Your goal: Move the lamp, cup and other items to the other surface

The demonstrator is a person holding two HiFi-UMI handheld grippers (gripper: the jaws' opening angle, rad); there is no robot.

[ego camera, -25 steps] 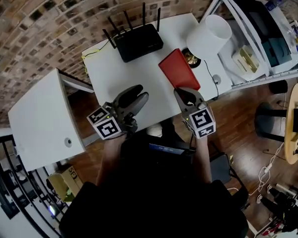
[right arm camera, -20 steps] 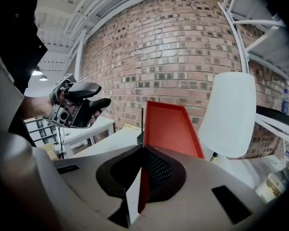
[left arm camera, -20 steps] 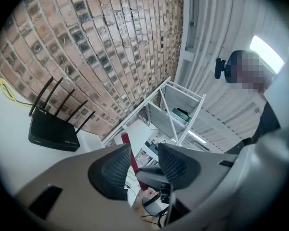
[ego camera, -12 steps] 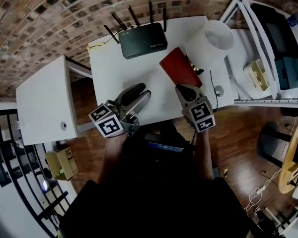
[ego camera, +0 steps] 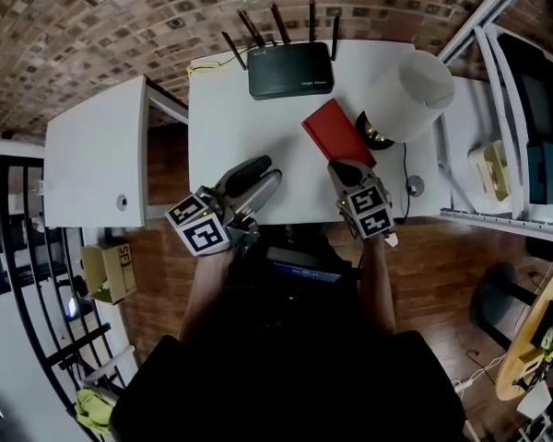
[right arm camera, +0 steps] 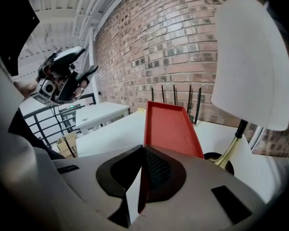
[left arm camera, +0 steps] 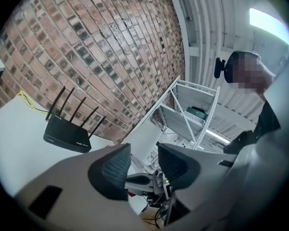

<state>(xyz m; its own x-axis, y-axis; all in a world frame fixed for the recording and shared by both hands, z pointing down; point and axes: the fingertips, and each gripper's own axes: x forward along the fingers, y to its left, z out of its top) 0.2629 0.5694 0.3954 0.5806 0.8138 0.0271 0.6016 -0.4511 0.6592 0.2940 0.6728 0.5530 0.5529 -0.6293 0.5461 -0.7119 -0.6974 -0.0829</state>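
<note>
The right tool (ego camera: 344,168) is pinched shut on the near rim of the shallow red rectangular tray (ego camera: 336,132). The tray sits on the white tabletop (ego camera: 230,122), its far end just beside the brass foot of the table lamp with a white shade (ego camera: 413,83). The left tool (ego camera: 260,173) hovers over the tabletop's near edge, pointing level, its jaws spread with nothing between the pads. A black router with four antennas (ego camera: 290,69) stands at the back of the tabletop, near the brick wall (ego camera: 120,26). A second white table (ego camera: 92,155) stands apart on the left.
</note>
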